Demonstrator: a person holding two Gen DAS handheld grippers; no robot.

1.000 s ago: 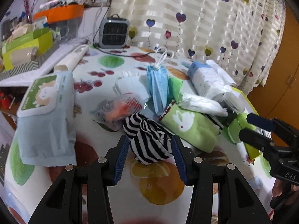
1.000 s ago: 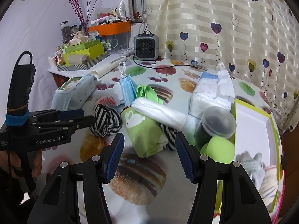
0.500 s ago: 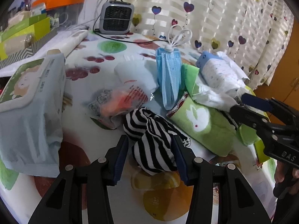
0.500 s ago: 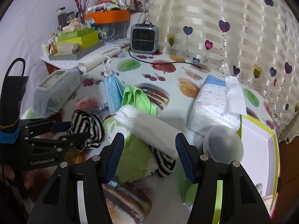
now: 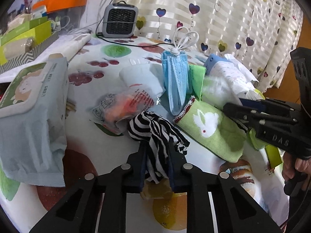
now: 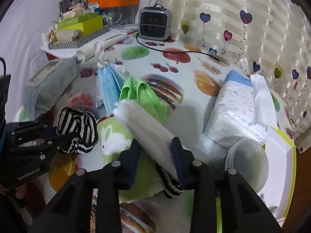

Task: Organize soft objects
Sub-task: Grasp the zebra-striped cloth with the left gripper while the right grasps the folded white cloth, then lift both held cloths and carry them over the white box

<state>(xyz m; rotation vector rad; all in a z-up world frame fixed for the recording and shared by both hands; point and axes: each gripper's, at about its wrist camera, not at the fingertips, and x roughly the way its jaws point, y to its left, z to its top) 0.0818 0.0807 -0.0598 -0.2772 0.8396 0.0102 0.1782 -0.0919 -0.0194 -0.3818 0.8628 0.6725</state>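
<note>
Between the left gripper's (image 5: 156, 156) blue pads sits a black-and-white striped cloth (image 5: 155, 134); the jaws have just been closing and now pinch its lower folds, so the fabric bunches into a crumpled knot above the fingertips and a tail hangs below them. On the other side, the right gripper (image 6: 156, 155) has likewise been closing, and its jaws clamp a white folded cloth (image 6: 147, 128), a thick, soft, layered pad that slants up and left out of the grip. Under that pad lies a green towel (image 6: 114, 136) with a white rabbit on it, and a second striped piece (image 6: 171, 184) pokes out just below the right-hand pad. Beside the towel stand a folded blue mask (image 5: 177, 83) with white ear loops and a bright green cloth (image 6: 143, 95). Farther out on the fruit-print table (image 6: 175, 73) are a wipes pack (image 5: 29, 112), a tissue pack (image 6: 237, 108), a clear lidded tub (image 6: 246, 155) and a grey heater (image 5: 119, 20).
</note>
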